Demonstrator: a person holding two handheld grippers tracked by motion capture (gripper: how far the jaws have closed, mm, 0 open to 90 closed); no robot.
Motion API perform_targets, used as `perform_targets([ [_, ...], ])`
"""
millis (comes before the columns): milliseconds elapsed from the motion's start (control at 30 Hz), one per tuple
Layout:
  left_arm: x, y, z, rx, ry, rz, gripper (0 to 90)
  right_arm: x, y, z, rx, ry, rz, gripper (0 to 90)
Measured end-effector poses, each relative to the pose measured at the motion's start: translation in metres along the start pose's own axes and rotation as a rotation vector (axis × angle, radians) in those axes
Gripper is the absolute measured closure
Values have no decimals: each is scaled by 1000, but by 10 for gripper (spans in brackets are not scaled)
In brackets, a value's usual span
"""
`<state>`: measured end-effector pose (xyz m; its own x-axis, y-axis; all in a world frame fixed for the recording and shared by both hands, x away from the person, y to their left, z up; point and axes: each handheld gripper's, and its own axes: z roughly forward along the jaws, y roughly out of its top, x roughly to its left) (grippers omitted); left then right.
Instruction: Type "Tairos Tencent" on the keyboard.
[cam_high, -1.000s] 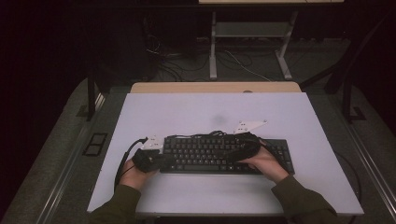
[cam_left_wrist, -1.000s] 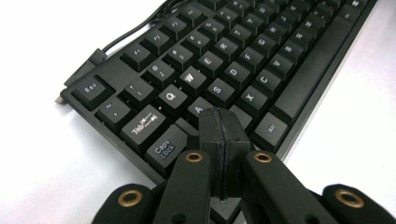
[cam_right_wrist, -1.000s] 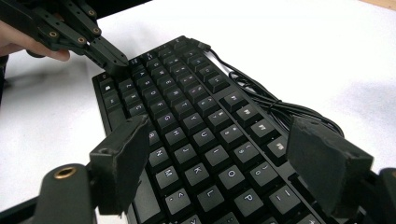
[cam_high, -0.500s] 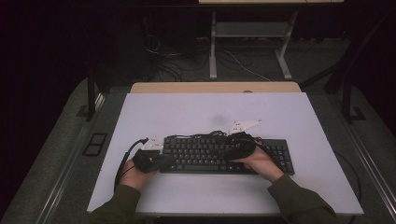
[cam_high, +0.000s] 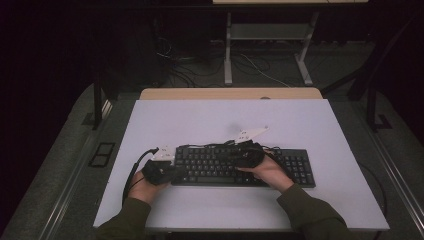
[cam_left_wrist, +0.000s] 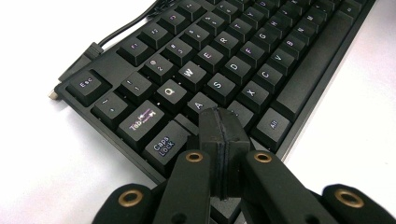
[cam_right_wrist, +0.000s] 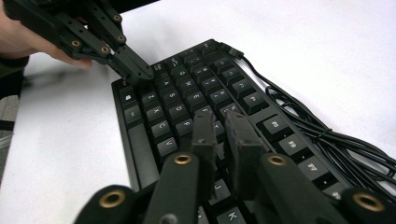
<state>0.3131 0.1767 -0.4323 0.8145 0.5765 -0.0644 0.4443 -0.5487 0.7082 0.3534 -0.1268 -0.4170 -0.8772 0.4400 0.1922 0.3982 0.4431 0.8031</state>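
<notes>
A black keyboard (cam_high: 215, 165) lies across the front of the white table (cam_high: 200, 120). My left gripper (cam_high: 176, 172) is shut, and its tips (cam_left_wrist: 223, 116) rest at the keyboard's left end (cam_left_wrist: 224, 60), just below the A key beside Caps Lock. My right gripper (cam_high: 233, 159) points left over the middle keys. Its jaws have just been closing and stand almost together (cam_right_wrist: 222, 121) with nothing between them, just above the key rows (cam_right_wrist: 187, 93). The left gripper (cam_right_wrist: 140, 72) appears farther off in the right gripper view, touching the far end keys.
The keyboard's black cable (cam_right_wrist: 317, 135) loops on the table behind the keys. A wooden strip (cam_high: 230, 93) borders the table's far edge, with a metal frame (cam_high: 227, 55) and floor cables beyond. Bare white tabletop surrounds the keyboard.
My right hand has slid left along the keyboard towards its middle. The left hand and the keyboard have stayed where they were.
</notes>
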Motion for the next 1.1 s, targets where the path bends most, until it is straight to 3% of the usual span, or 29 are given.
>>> perform_targets([
  [167, 0, 0, 0, 0, -2, -3, 888, -1, 3, 6, 10, 0, -3, 887],
  [1100, 1, -1, 0, -4, -8, -10, 888, 3, 15, 46, 146, -20, 2, 891],
])
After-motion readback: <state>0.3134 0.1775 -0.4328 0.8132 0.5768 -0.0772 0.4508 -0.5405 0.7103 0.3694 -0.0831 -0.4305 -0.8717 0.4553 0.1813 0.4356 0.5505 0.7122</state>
